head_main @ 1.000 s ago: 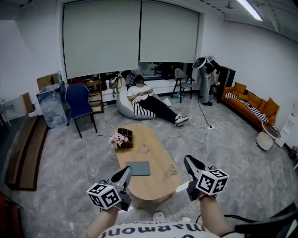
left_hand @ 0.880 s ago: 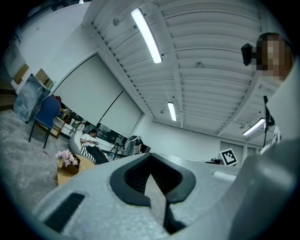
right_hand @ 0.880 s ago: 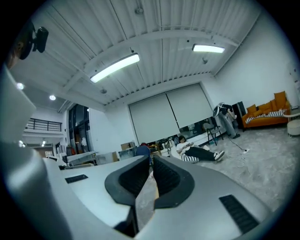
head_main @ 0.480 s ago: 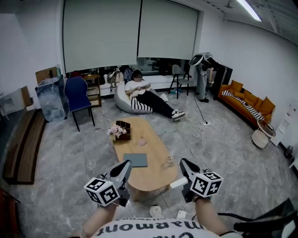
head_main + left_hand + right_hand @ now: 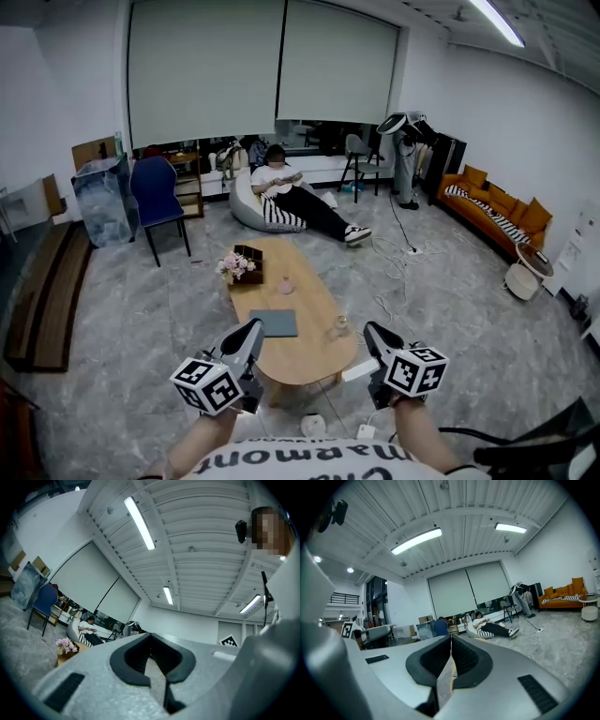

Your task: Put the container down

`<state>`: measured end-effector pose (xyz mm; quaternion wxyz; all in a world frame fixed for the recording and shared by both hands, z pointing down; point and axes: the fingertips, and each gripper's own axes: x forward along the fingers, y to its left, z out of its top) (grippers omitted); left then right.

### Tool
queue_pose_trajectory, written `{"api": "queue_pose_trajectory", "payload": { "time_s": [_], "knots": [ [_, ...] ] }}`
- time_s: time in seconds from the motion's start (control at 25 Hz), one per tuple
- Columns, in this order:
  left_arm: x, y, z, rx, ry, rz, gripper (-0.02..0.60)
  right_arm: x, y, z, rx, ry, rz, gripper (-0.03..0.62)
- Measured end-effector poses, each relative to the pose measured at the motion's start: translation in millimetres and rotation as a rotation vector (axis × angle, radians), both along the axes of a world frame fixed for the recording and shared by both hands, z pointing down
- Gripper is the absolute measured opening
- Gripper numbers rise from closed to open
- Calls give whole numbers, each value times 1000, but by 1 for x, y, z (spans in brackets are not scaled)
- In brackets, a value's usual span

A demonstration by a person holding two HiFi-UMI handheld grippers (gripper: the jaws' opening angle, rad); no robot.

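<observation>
Holding left gripper [image 5: 251, 332] and right gripper [image 5: 373, 334] at lower centre, both pressed together, empty, flanking the table's [image 5: 309, 364] lower end.

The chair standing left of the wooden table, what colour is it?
The chair is dark blue with dark legs; the head view shows it best.

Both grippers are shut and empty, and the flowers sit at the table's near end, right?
No: the flowers sit at the far end of the table, as the head view shows. The left gripper and right gripper are indeed shut and empty.
</observation>
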<state>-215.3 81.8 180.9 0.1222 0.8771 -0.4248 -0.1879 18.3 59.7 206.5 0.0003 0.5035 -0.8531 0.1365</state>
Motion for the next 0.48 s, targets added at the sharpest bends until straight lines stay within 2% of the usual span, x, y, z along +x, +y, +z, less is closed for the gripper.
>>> {"api": "queue_pose_trajectory", "payload": {
  "time_s": [0.48],
  "knots": [
    [0,3,3,5,-1,14,14,-2,1,10,-17,5,1,18]
  ]
}}
